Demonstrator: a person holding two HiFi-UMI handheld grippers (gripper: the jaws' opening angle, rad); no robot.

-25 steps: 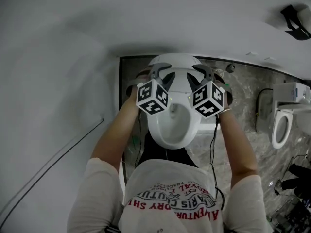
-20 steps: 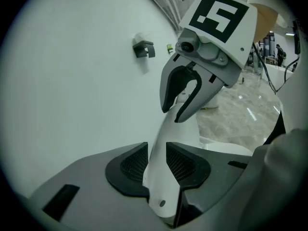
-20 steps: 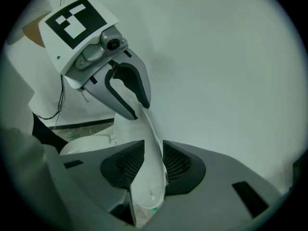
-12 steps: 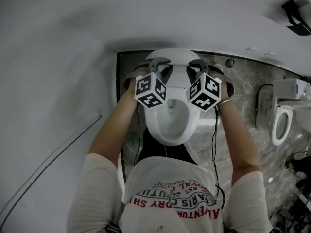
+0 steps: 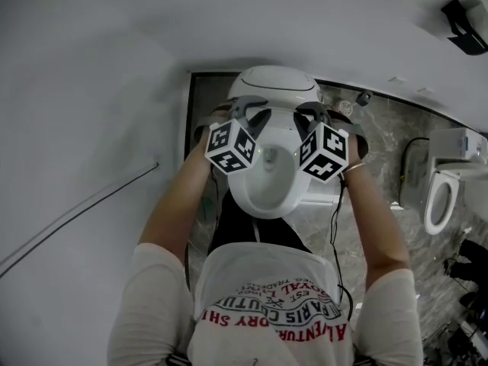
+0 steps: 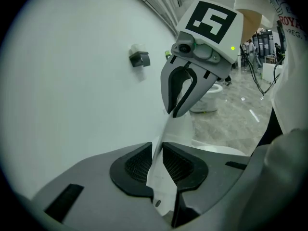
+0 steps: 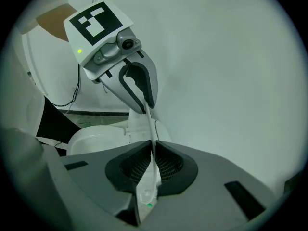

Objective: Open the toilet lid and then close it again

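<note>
The white toilet (image 5: 267,189) stands below me against the wall, its bowl open to view. Its lid (image 5: 276,104) is raised and tilted, held by its two side edges. My left gripper (image 5: 242,113) grips the lid's left edge, and the thin white lid (image 6: 161,184) runs between the left gripper's (image 6: 156,165) pads. My right gripper (image 5: 314,113) grips the right edge, the lid's rim (image 7: 147,191) pinched between the right gripper's (image 7: 153,165) pads. Both pairs of jaws have just been closing, with the lid between them.
A plain white wall (image 5: 91,128) fills the left and back. Marbled floor (image 5: 381,151) lies to the right, with a second toilet (image 5: 442,197) at the right edge. A black cable (image 5: 333,219) hangs by my right arm. A small dark fixture (image 6: 139,58) sits on the wall.
Both grippers have come a little toward me with the lid's edges in them. More of the white top behind them now shows.
</note>
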